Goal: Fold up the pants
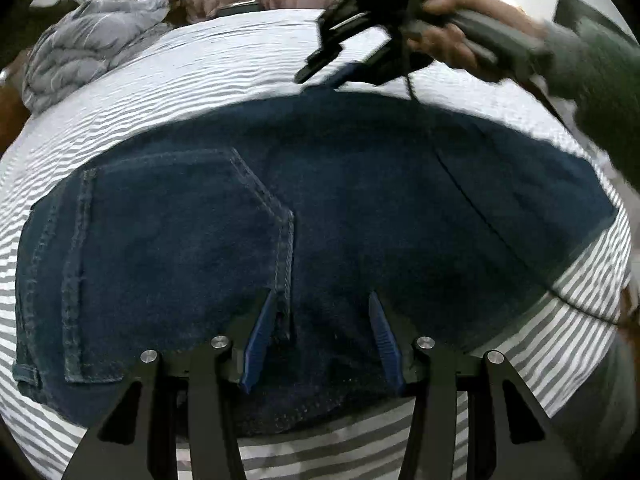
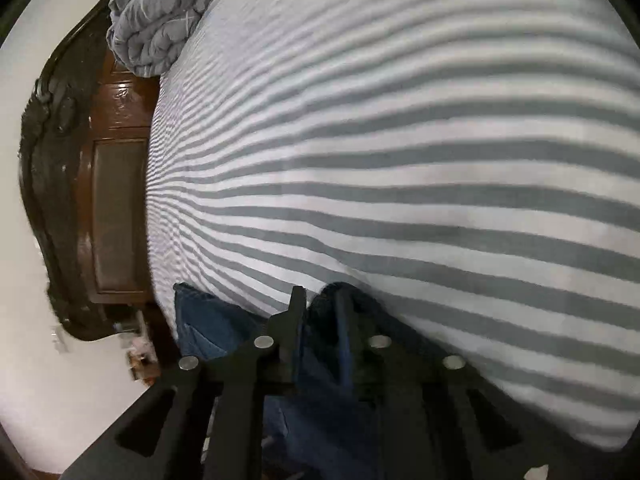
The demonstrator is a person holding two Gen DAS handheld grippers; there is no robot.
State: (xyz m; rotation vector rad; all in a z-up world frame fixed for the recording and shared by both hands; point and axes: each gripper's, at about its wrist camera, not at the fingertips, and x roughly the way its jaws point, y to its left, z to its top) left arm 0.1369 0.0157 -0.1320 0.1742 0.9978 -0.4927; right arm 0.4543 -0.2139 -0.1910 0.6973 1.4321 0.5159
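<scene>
Striped bedsheet (image 1: 168,80) carries dark jeans (image 1: 320,200); a grey quilt (image 1: 80,48) lies beyond them. Left gripper (image 1: 322,312) gapes over the denim, holding nothing. Right gripper (image 2: 320,300) pinches the jeans' far edge.

Pants (image 1: 320,208): matt blue denim, stitched seams. Bedsheet (image 2: 400,140): soft striped cloth. Headboard (image 2: 116,216): glossy dark wood. Quilt (image 2: 156,28): puffy grey fabric.

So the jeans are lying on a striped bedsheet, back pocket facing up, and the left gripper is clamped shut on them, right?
Not quite. The jeans lie on the striped bedsheet, back pocket up, but the left gripper is open, its fingers spread over the denim. The left wrist view shows it.
</scene>
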